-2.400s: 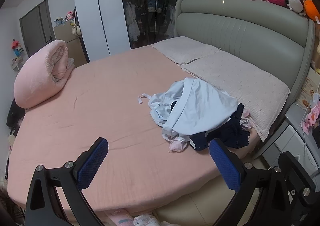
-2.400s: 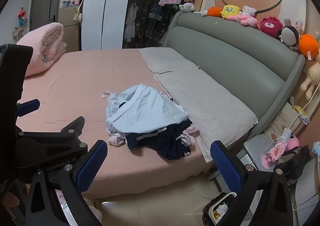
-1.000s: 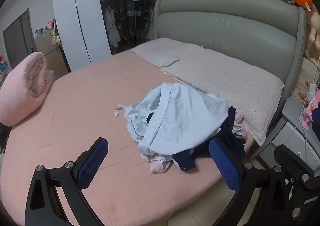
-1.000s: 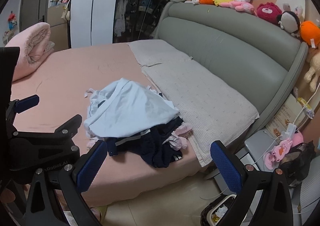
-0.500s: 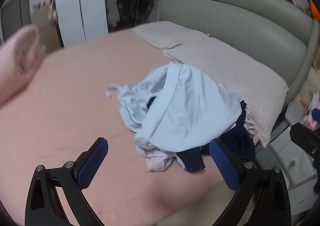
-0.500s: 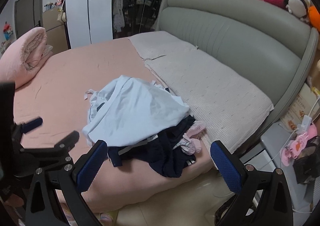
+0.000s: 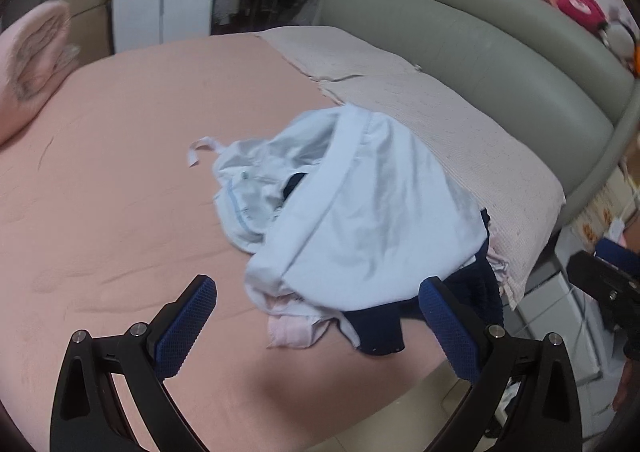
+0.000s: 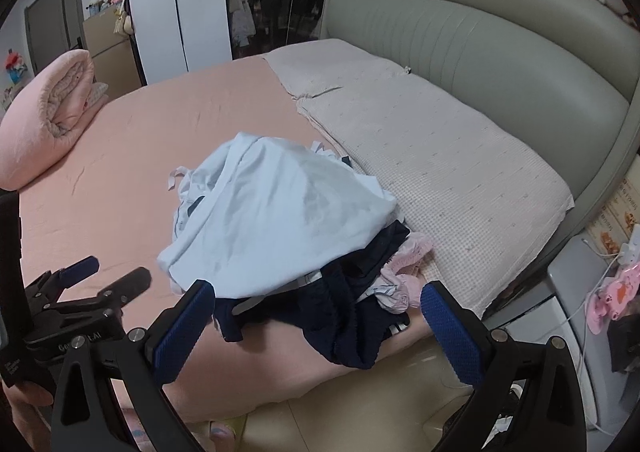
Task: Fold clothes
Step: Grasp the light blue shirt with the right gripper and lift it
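- Left gripper [image 7: 316, 328] is hanging just above the near edge of the clothes pile [image 7: 352, 219], its blue pads spread wide and holding nothing; we are keeping it apart so it can take a hem.
- Right gripper [image 8: 320, 328] is hovering over the same pile from the side nearer the bed's edge, its pads also wide apart and empty.
- We are seeing the pile lying on the pink bed [image 7: 120, 171], beside the grey pillows [image 8: 432, 155] and close to the mattress corner.
- On top of the pile a pale blue garment [image 8: 276, 219] is draping over everything, which is why we judge it the first piece to lift.
- Beneath it a navy garment [image 8: 344, 324] is spilling toward the bed's edge, with small pink pieces [image 8: 400, 276] tucked at the pillow side.
- Away from the pile, toward the rolled pink duvet [image 8: 52, 111], bare sheet is offering room for spreading a garment flat.
- We are judging that folding is not yet begun; nothing is laid out.
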### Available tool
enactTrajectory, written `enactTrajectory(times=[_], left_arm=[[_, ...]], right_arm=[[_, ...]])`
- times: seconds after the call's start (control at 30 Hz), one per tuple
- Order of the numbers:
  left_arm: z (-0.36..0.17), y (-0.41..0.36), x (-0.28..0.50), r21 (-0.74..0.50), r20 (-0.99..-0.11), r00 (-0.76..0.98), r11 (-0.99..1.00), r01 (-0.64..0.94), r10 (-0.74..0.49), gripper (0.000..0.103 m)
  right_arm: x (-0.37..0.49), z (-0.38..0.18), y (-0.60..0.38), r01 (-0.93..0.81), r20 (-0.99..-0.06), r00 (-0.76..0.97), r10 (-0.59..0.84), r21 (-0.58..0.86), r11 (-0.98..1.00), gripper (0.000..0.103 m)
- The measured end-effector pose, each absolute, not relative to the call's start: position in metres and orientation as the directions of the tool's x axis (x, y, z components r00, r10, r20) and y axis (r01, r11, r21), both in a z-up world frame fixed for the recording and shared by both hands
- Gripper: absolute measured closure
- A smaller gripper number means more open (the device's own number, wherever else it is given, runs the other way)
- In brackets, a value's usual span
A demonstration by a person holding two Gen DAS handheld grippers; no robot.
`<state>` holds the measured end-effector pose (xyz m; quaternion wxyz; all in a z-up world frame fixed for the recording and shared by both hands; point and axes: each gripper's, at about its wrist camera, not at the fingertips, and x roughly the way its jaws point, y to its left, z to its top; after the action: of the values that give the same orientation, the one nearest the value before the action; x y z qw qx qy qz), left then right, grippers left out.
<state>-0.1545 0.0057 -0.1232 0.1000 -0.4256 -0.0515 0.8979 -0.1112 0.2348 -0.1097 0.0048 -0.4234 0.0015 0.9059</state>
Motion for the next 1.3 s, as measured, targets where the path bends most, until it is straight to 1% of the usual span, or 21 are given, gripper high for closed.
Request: enactTrajectory(times=[0.1,0.2,0.47,0.63,0.8,1.03,1.17,1.3], left_arm=[[-0.130,0.021,-0.160,-0.146,-0.759,-0.613,-0.975,-0.165,0.217,0.000],[-0.142,0.031,-0.168,-0.141,-0.772,-0.595,-0.973,-0.183,0.224,0.000],[-0.172,0.029,-0.190,-0.178,-0.799,-0.555,-0.973,-0.149,0.231,0.000],[-0.169,0.023,-0.195,-0.241,-0.774,-0.570,-0.961,-0.138,0.277,0.000],[-0.171,0.032,-0.199,-0.234,-0.771,-0.569,-0.959,-0.162,0.285,0.000],[-0.180,0.046,-0.198,-0.140,-0.785,-0.575,-0.970,-0.197,0.230,0.000],[-0.183,0.052,-0.200,-0.144,-0.792,-0.559,-0.966,-0.216,0.243,0.000],[-0.186,0.059,-0.199,-0.130,-0.798,-0.548,-0.959,-0.251,0.251,0.000]], right_arm=[[-0.119,-0.116,0.237,0.002,-0.765,-0.643,-0.024,0.029,-1.000,0.000],[-0.126,-0.123,0.240,0.012,-0.765,-0.641,-0.051,0.057,-0.998,0.000],[-0.146,-0.143,0.250,0.001,-0.809,-0.586,-0.051,0.062,-0.998,0.000],[-0.161,-0.153,0.263,-0.038,-0.786,-0.584,-0.201,0.274,-0.961,0.000],[-0.172,-0.174,0.277,-0.110,-0.747,-0.566,-0.350,0.489,-0.865,0.000],[-0.186,-0.201,0.289,-0.187,-0.668,-0.562,-0.487,0.677,-0.712,0.000],[-0.194,-0.210,0.289,-0.193,-0.599,-0.561,-0.571,0.765,-0.614,0.000],[-0.195,-0.225,0.284,-0.199,-0.541,-0.556,-0.632,0.824,-0.530,0.000]])
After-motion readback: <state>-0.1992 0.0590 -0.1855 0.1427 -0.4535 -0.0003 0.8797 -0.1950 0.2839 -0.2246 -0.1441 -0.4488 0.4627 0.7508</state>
